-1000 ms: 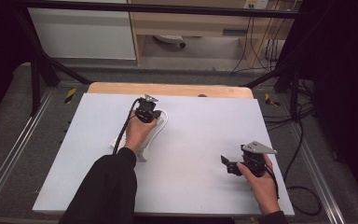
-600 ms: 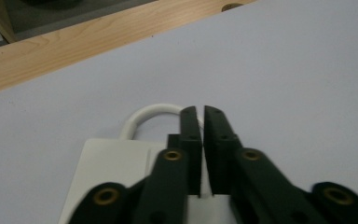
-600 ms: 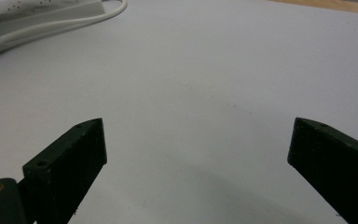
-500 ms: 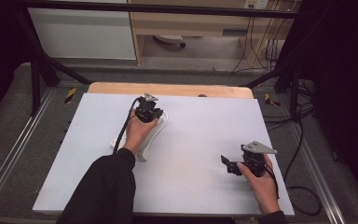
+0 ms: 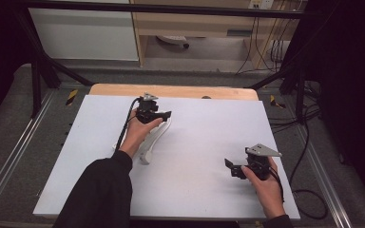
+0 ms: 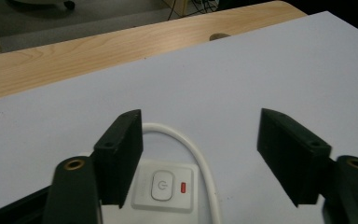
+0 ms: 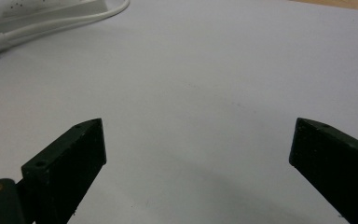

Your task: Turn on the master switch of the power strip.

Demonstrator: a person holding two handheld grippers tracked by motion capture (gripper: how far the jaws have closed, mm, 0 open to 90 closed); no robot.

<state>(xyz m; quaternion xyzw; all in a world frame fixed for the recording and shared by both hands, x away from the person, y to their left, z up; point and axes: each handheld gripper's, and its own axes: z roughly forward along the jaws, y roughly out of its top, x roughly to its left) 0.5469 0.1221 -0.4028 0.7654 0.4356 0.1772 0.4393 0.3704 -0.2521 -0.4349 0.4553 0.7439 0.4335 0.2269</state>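
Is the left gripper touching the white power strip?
Apart. In the left gripper view, its fingers have just been opening and hang above the power strip, nothing between them.

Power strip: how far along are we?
Apparently done: the power strip lies flat, its red indicator showing. In hand: the left gripper has just been opening above the switch end, nothing gripped. Right gripper waits open. What's left isn't evident.

The left gripper has just been opening its jaws. They now stand wide above the power strip, with its white cable between them.
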